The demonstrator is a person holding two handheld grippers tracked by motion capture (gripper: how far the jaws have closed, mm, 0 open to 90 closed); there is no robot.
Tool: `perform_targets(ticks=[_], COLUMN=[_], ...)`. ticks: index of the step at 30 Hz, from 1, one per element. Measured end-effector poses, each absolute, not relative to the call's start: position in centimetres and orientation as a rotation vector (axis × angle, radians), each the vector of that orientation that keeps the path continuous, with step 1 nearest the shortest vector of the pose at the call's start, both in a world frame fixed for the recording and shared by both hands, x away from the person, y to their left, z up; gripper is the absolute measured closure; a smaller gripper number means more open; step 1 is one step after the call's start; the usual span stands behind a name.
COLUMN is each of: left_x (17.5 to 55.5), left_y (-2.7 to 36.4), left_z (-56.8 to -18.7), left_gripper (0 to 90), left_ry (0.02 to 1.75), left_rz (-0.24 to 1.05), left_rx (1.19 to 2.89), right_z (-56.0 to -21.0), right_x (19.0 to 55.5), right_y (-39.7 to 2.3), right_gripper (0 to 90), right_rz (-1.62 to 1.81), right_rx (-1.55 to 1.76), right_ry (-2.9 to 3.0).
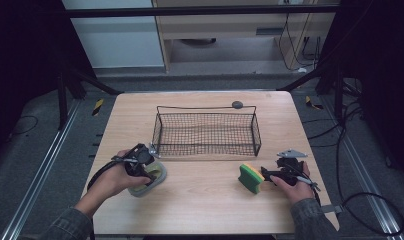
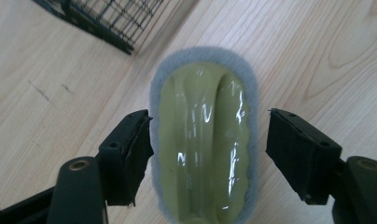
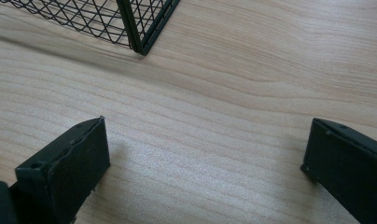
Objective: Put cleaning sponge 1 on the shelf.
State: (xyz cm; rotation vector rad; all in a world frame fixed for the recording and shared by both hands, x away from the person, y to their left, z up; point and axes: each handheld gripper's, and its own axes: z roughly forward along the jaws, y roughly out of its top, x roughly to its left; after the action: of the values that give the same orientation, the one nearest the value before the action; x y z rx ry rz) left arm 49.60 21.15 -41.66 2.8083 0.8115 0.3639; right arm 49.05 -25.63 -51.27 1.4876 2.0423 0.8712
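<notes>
1. Your left gripper stands over the scrubbing pad, a pale green moulded plastic grip on a grey felt base, which lies flat on the wooden table near its left front, just off the near left corner of the wire basket.
2. In the left gripper view the scrubbing pad runs lengthwise between your two black jaws. The left jaw sits at the edge of the grey felt rim, touching or all but touching it; the right jaw stands clear of the pad with bare wood showing between. The jaws are roughly half open and straddle the pad without clamping it.
3. Your right gripper rests low at the right front of the table, pointing left toward a green and yellow sponge that stands on its edge just beside the jaw tips. Whether the tips touch the sponge cannot be told from the high view.
4. In the right gripper view your jaws stand wide apart with only bare table between them; nothing is held. A corner of the wire basket appears at the top left.
5. The wire basket sits at the table's centre, toward the far side, well apart from the sponge. A small dark round object lies at its far rim.
</notes>
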Motion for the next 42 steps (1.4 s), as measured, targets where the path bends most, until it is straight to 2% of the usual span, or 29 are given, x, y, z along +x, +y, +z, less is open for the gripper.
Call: perform_targets(ticks=[5,9,29,30,36,42], left_x=[50.5,50.8,51.5,51.4,50.8,49.3], left_y=[21.7,21.6,21.8,21.8,22.2,22.7], left_z=[-42.4,-42.5,-43.3,-43.3,-42.5,-40.5], left_gripper=[43.2,48.8,63.5,69.2,70.3,70.4], left_ry=[0.816,0.816,0.818,0.813,0.808,0.735], left_rz=[0.294,0.286,0.246,0.248,0.317,0.418], left_rx=[2.834,2.846,2.85,2.848,2.824,2.786], right_z=[-51.3,-51.3,-51.3,-51.3,-51.3,-51.3], right_x=[49.1,49.1,49.1,49.1,49.1,49.1], right_y=[-25.6,-25.6,-25.6,-25.6,-25.6,-25.6], right_gripper=[0.4,0.5,0.5,0.4,0.4,0.4], right_rz=[0.872,0.874,0.873,0.873,0.874,0.873], right_rx=[1.488,1.489,1.486,1.486,1.486,1.486], right_ry=[2.042,2.041,2.044,2.044,2.043,2.044])
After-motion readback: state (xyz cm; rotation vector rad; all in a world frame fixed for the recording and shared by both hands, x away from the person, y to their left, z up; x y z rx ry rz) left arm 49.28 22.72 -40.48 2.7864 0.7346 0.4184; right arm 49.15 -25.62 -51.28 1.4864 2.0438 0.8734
